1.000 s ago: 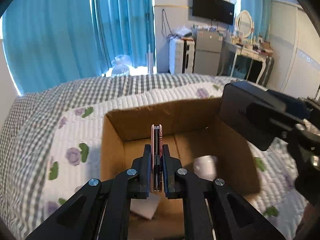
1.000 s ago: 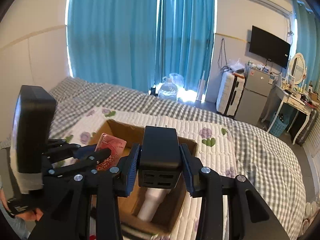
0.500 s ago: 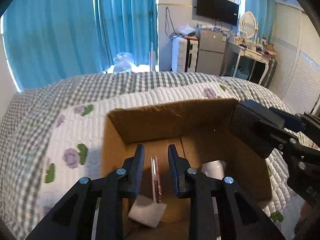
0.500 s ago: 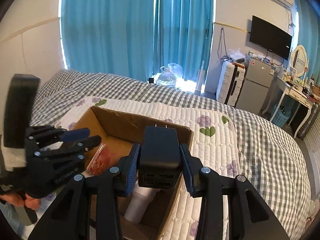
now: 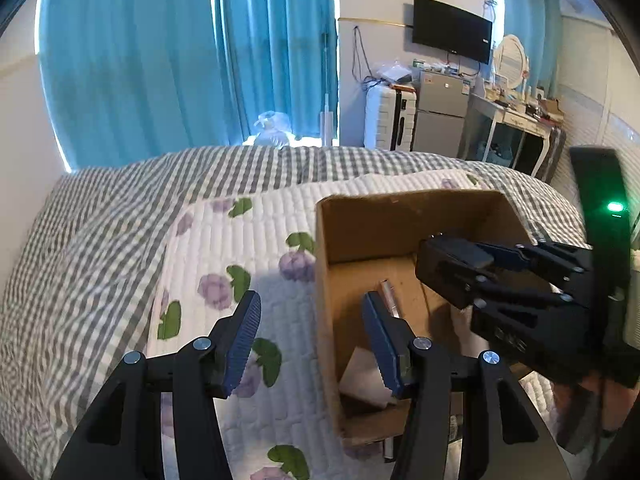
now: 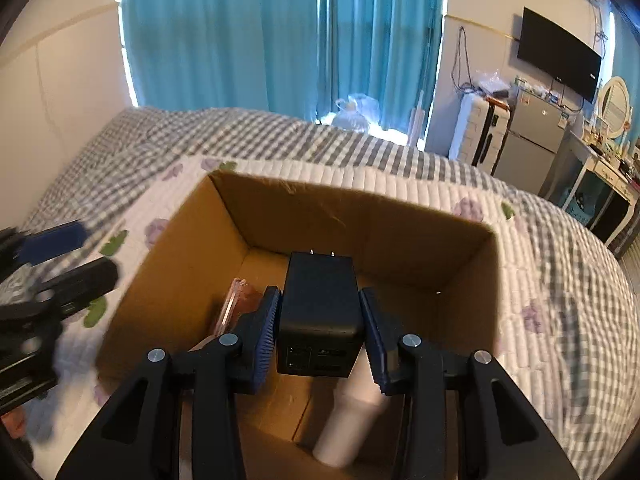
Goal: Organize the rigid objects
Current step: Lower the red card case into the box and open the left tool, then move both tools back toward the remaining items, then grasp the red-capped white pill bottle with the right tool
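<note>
The right tool (image 6: 320,322) is gripping a black power adapter (image 6: 319,300) between its blue pads, prongs pointing away, and is holding it over the open cardboard box (image 6: 400,216) that is sitting on the quilted bed (image 6: 540,280). Inside the box a pink flat case (image 6: 234,304) is standing on edge against the left wall, and a white cylinder (image 6: 348,428) is lying on the floor almost directly under the adapter. The left tool (image 5: 310,340) is standing wide and empty, hanging over the box's left wall with one finger over the quilt and the other over the box interior. The main risk, as I judge it, is letting go from this height: the adapter looks dense and hard, and it is likely falling onto the white cylinder, knocking it or bouncing off into the pink case and tipping it flat. The prongs could also be scraping or denting whatever they meet first. A second worry is the two tools working close together over one box; the left one is blurred at the edge of the right wrist view, so a clash between them is possible. The box is resting on a soft bed, so a bump on its wall could be shifting or tilting it.
</note>
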The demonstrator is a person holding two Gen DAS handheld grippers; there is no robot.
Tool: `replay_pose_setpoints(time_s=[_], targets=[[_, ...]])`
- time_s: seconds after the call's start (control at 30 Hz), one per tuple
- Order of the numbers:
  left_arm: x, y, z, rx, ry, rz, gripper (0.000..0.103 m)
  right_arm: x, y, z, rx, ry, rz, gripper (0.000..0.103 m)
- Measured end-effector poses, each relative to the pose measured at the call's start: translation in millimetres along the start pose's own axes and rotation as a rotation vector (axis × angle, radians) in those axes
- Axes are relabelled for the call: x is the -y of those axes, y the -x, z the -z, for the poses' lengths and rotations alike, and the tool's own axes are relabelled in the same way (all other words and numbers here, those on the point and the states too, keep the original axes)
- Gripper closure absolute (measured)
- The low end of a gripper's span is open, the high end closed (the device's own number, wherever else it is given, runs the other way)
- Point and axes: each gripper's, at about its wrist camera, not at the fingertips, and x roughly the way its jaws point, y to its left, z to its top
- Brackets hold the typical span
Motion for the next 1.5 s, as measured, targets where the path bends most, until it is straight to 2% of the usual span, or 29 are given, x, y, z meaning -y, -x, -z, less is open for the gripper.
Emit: replay_pose_setpoints(time_s=[0.13,0.17,0.2,0.27,0.37,0.57,0.63,0.83,0.97,1.17,1.27,1.37,1.43,1.5], targets=[[-7,-3,9,-0.008,0.008,0.002,0.047,-4,-17,4,-0.017,0.006,0.028,0.063],[-8,-1,10,-0.008,0.006,0.003,0.047,-3,-15,4,-0.004,-0.001,0.031,0.059],[-8,2,10,-0.007,0.004,0.003,0.048,-1,-10,3,0.012,-0.007,0.026,0.050],[-9,11,12,0.004,0.010,0.001,0.047,3,7,1,0.049,-0.026,0.026,0.041],[-8,31,15,0.021,0.021,-0.002,0.037,9,35,1,0.071,-0.050,0.020,0.040],[3,78,39,0.035,-0.020,-0.011,0.020,9,108,18,0.086,-0.034,0.041,0.027],[8,93,52,0.034,-0.030,-0.017,0.011,4,132,33,0.080,-0.017,0.055,0.021],[15,113,97,-0.012,-0.006,0.001,0.000,-13,165,82,0.036,0.001,0.038,0.009],[18,104,127,-0.053,0.025,0.015,0.000,-27,156,123,-0.019,0.001,-0.015,0.009],[17,79,158,-0.085,0.039,-0.020,0.000,-53,102,176,-0.129,0.085,-0.041,0.009],[16,67,168,-0.113,0.028,-0.044,0.000,-65,81,192,-0.192,0.141,-0.053,0.009],[14,59,174,-0.138,0.023,-0.054,0.000,-75,71,194,-0.205,0.174,-0.086,0.009],[15,54,176,-0.151,0.016,-0.065,0.000,-79,61,194,-0.214,0.179,-0.080,0.014],[16,53,178,-0.151,0.008,-0.060,0.000,-80,52,195,-0.235,0.170,-0.085,0.027]])
